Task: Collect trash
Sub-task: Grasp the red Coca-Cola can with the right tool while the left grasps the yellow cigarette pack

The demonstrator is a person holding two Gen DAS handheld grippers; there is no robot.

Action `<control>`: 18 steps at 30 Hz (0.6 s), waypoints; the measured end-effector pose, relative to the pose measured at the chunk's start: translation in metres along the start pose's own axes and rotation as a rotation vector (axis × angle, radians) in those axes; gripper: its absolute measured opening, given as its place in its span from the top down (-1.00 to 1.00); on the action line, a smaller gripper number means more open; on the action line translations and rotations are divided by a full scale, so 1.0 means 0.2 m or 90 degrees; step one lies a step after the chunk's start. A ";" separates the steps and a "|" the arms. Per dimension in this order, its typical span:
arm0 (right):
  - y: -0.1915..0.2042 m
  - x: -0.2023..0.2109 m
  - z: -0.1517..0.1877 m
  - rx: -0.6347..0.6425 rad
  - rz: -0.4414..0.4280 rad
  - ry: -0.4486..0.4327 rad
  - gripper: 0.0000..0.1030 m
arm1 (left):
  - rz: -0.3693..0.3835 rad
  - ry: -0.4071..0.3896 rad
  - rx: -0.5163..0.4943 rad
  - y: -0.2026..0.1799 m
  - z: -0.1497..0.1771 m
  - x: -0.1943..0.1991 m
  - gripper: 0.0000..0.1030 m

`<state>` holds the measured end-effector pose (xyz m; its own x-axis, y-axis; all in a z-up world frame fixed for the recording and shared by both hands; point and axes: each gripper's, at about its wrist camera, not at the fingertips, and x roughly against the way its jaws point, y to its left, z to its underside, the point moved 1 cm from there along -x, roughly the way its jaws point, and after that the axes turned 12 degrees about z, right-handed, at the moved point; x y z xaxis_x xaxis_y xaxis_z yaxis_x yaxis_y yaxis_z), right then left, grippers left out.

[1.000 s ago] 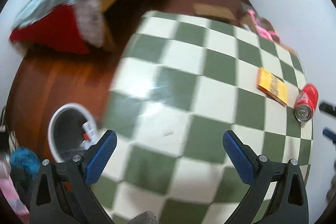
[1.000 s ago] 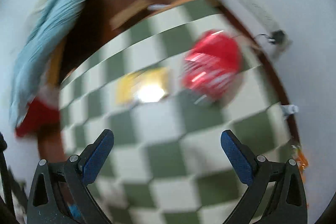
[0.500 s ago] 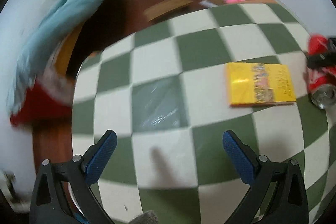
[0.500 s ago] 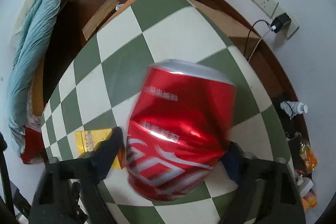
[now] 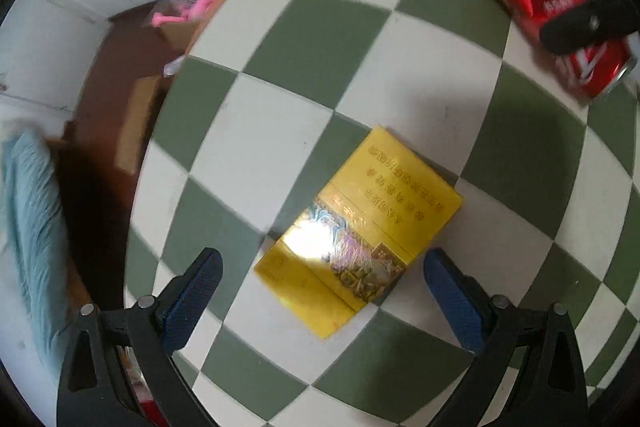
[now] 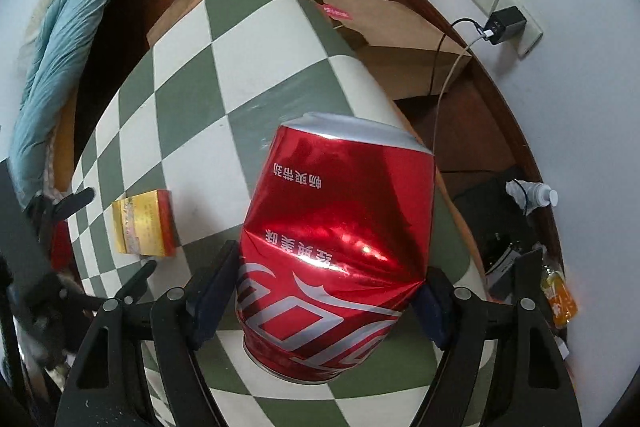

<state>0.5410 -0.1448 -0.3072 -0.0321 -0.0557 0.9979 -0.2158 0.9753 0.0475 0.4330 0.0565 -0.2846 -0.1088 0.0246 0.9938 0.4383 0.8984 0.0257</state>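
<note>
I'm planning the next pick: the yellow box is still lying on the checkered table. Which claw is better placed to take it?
Left. The left claw is open with the yellow box right between its fingers on the checkered table. The right claw is already shut on the dented red can.

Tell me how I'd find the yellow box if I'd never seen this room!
Look at the green-and-white checkered table. Near the middle of it, a flat yellow box with shiny gold print lies between the open fingers of the left hand-held gripper. The only other trash nearby is a dented red can, squeezed in the right hand-held gripper; the box is flat, rectangular and yellow.
</note>
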 end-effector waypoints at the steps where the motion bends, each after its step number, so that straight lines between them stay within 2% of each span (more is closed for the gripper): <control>1: 0.00 -0.01 0.00 -0.001 -0.002 0.002 -0.55 | 0.006 -0.005 0.004 0.02 -0.01 0.00 -0.95; 5: 0.01 -0.01 -0.02 0.005 0.001 0.004 -0.55 | 0.066 -0.016 0.013 0.05 -0.02 0.00 -0.65; 6: 0.02 -0.01 -0.03 0.007 0.002 0.003 -0.55 | 0.095 -0.021 0.016 0.05 -0.01 0.00 -0.39; 7: 0.02 -0.01 -0.03 0.009 -0.001 0.002 -0.55 | 0.107 -0.022 0.025 0.08 -0.01 0.01 -0.33; 10: 0.05 -0.01 -0.02 0.019 -0.001 -0.003 -0.55 | 0.105 -0.031 0.060 0.07 0.00 0.01 -0.32; 14: 0.10 -0.02 0.01 0.048 -0.011 -0.002 -0.55 | 0.132 -0.049 0.155 0.09 0.05 0.05 -0.29; 18: 0.17 0.00 0.08 0.087 -0.009 -0.014 -0.55 | 0.114 -0.075 0.212 0.02 0.13 0.09 -0.27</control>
<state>0.5185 -0.1140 -0.3055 -0.0494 -0.0761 0.9959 -0.3479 0.9360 0.0542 0.4088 0.0719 -0.2691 -0.1667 0.2258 0.9598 0.1486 0.9681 -0.2019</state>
